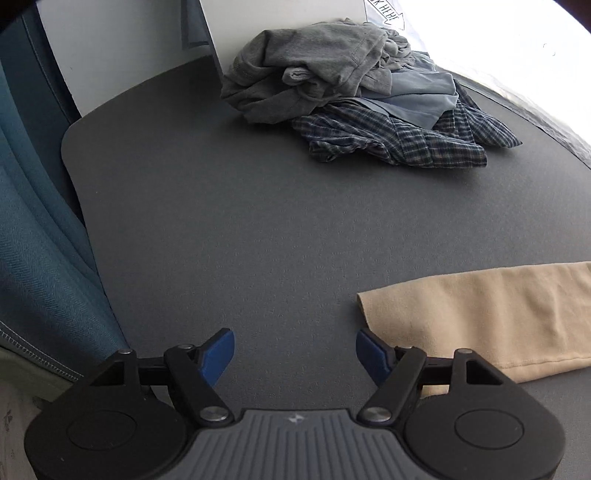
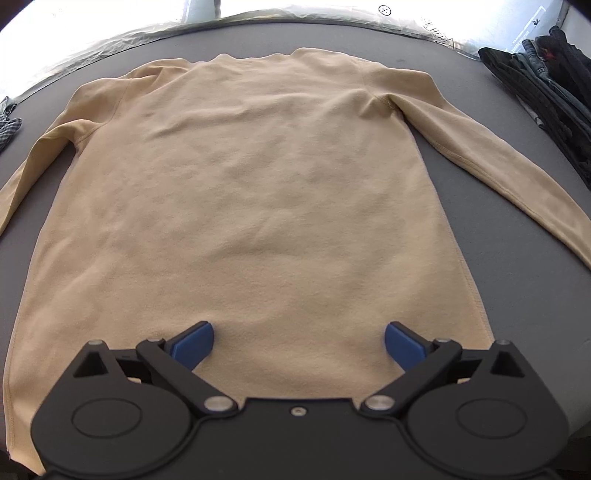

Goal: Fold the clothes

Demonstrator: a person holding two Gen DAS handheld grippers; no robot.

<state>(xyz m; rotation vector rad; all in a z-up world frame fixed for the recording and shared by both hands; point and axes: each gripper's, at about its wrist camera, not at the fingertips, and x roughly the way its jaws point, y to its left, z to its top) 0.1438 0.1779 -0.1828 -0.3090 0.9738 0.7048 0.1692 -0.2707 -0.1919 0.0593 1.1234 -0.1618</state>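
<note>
Nearest the right wrist camera, the right gripper (image 2: 299, 341) has its blue fingers (image 2: 194, 343) spread wide, holding nothing, poised over the hem end of a beige long-sleeved shirt (image 2: 258, 192). The shirt lies flat on the grey surface (image 2: 517, 258), hem toward the camera, neck at the far side, and both sleeves angled outward and back down along its sides. Beyond the right sleeve, at the far right edge, sits a heap of dark clothes (image 2: 546, 85).

In the left wrist view, the left gripper (image 1: 295, 349) is likewise wide open and empty, hanging over bare surface. Its right finger (image 1: 371, 354) is just beside the end of a beige sleeve (image 1: 480, 317); whether they touch cannot be told. Blue fabric (image 1: 40, 236) hangs along the left edge of the surface. Farther back lies a loose pile of clothes (image 1: 354, 92): a plaid piece at the bottom, light blue in the middle, grey on top, leaning against a white panel (image 1: 277, 22).
</note>
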